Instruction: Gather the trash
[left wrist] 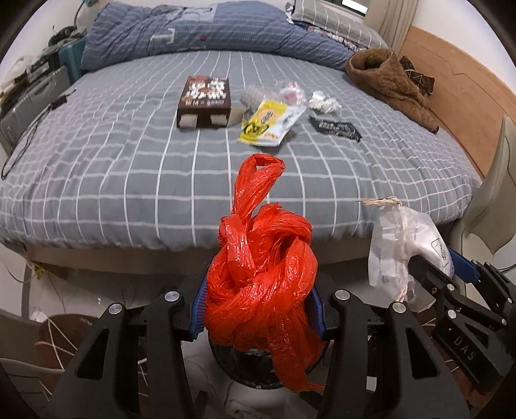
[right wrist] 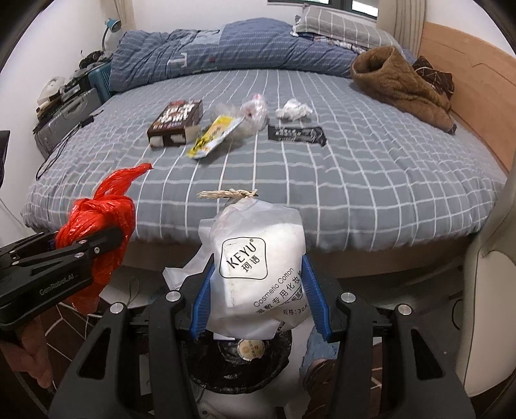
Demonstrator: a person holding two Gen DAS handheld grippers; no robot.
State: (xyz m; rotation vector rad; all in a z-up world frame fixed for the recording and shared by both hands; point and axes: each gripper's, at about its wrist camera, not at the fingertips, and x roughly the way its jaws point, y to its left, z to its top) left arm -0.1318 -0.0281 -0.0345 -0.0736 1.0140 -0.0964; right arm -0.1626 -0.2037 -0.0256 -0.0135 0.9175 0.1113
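Grippers, two. Left gripper [left wrist: 258, 309]: clamped on one knotted red bag [left wrist: 261, 277], held above one dark bin [left wrist: 258, 370] on the floor at the foot of the bed [left wrist: 113, 180]. Right gripper [right wrist: 261, 299]: clamped on one white cotton-pad pouch [right wrist: 258, 258] with a frayed drawstring, held above the same bin, just beside the red bag.

On the bed, trash well apart from both grippers:
- one brown box [left wrist: 204, 100], lying flat
- one yellow wrapper [left wrist: 271, 122], touching the box's right end
- clear crumpled plastic [left wrist: 287, 93], behind the wrapper; count cannot be told
- one white crumpled tissue [left wrist: 324, 103]
- one black sachet [left wrist: 335, 127], flat, near the tissue

Also on the bed: one brown garment [left wrist: 390, 83], one blue quilt [left wrist: 206, 35], one pillow [left wrist: 335, 19]
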